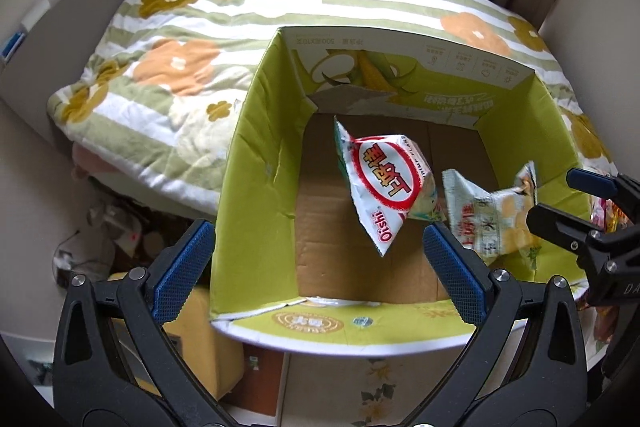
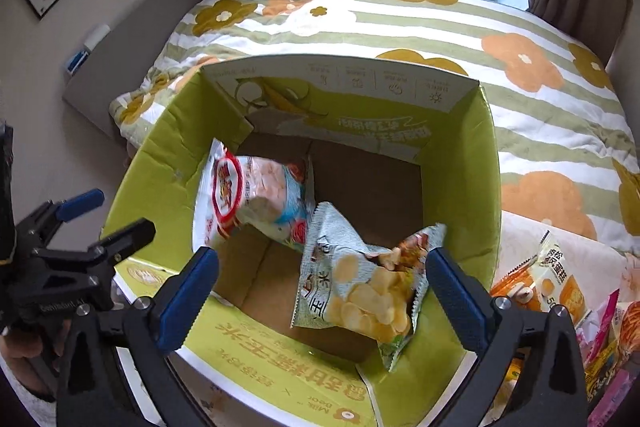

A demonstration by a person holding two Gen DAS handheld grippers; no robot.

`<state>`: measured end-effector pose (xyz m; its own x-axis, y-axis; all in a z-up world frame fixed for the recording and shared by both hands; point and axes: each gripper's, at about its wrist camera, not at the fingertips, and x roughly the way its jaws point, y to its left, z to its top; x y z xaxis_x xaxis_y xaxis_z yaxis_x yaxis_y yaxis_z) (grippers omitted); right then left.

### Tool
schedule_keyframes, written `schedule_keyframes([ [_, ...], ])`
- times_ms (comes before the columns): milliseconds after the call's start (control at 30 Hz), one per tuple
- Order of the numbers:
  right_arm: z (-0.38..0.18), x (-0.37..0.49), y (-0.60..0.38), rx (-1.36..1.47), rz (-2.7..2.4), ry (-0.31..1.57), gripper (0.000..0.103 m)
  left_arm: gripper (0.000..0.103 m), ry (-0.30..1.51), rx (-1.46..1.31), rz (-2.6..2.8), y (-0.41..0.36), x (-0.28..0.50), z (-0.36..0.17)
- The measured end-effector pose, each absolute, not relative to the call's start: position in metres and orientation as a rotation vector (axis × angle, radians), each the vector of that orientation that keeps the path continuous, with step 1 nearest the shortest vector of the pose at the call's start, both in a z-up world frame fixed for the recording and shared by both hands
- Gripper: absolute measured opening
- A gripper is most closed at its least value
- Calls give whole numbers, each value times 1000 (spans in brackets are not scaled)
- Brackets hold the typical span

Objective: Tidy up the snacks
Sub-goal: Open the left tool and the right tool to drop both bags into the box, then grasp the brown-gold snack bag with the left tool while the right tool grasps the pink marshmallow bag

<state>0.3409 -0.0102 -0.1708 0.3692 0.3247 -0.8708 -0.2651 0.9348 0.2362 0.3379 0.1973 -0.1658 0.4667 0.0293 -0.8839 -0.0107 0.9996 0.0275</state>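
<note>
Both grippers [image 1: 320,263] [image 2: 322,287] spread over green carton [image 1: 256,155] (floral quilt [image 1: 192,67] behind).

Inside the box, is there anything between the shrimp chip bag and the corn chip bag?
Nothing: shrimp chip bag and corn chip bag sit adjacent in the box, per the right wrist view.

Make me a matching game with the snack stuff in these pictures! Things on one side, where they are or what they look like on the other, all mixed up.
Things:
1. Oishi bag
2. corn chip bag
3. cardboard box
4. left gripper

Descriptions:
A. green inside walls
B. open, holding nothing
C. red ring on white
D. round yellow chips pictured on it

Pairs: 1-C, 2-D, 3-A, 4-B
</note>
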Motion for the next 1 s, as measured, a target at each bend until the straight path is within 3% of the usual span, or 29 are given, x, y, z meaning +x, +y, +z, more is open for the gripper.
schedule_keyframes([
  [600, -116, 294, -8, 14, 321, 1003, 103, 103, 953, -21, -33, 199, 302, -116],
  [1000, -75, 244, -73, 68, 172, 895, 103, 103, 905, -8, -159, 132, 276, -90],
])
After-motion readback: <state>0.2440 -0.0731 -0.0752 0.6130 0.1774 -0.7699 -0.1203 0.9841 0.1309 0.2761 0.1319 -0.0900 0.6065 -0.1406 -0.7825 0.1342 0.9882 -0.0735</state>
